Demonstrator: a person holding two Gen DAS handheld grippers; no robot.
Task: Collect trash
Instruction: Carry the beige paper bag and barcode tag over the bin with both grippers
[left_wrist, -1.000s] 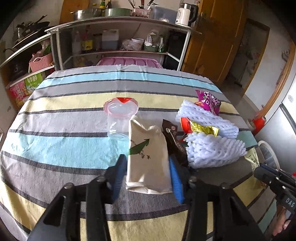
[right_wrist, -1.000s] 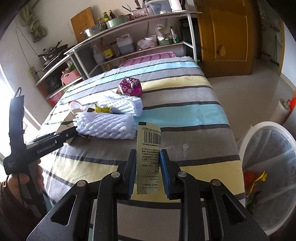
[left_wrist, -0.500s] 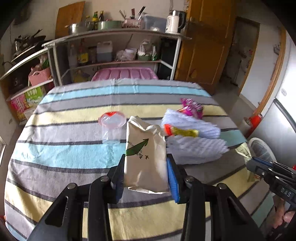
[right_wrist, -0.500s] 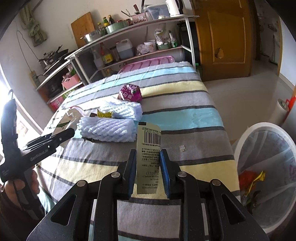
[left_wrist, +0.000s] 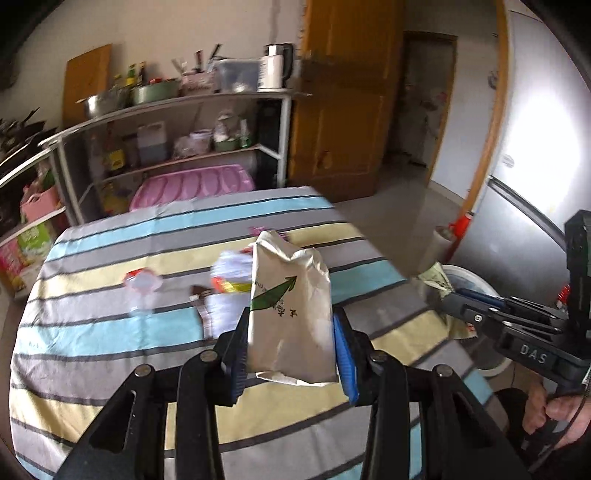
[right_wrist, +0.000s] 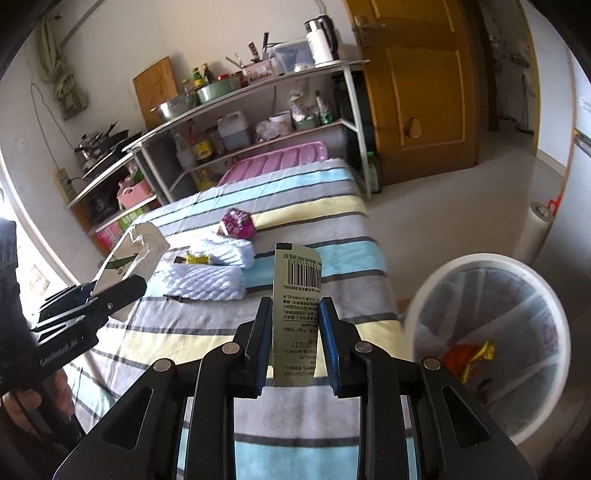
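Note:
My left gripper (left_wrist: 290, 334) is shut on a beige paper bag with a green arrow (left_wrist: 290, 306), held up above the striped tablecloth (left_wrist: 110, 332). My right gripper (right_wrist: 295, 332) is shut on a green wrapper with a barcode (right_wrist: 297, 295). It hangs over the table's right edge beside a white trash bin (right_wrist: 491, 332) with red and yellow scraps inside. On the cloth lie white foam nets (right_wrist: 207, 282), a purple snack bag (right_wrist: 238, 223), a yellow wrapper (right_wrist: 197, 257), a brown wrapper (left_wrist: 203, 306) and a clear cup with a red lid (left_wrist: 142, 286).
A metal shelf rack (right_wrist: 258, 122) with bottles, pots and a kettle stands behind the table, with a pink tray (right_wrist: 273, 160) at its foot. A wooden door (right_wrist: 421, 85) is at the back right. A white paper roll (right_wrist: 532, 232) stands on the floor past the bin.
Both grippers rose and swung right with their loads. The bag left the tablecloth. The bin came closer in the right wrist view and entered the left wrist view.

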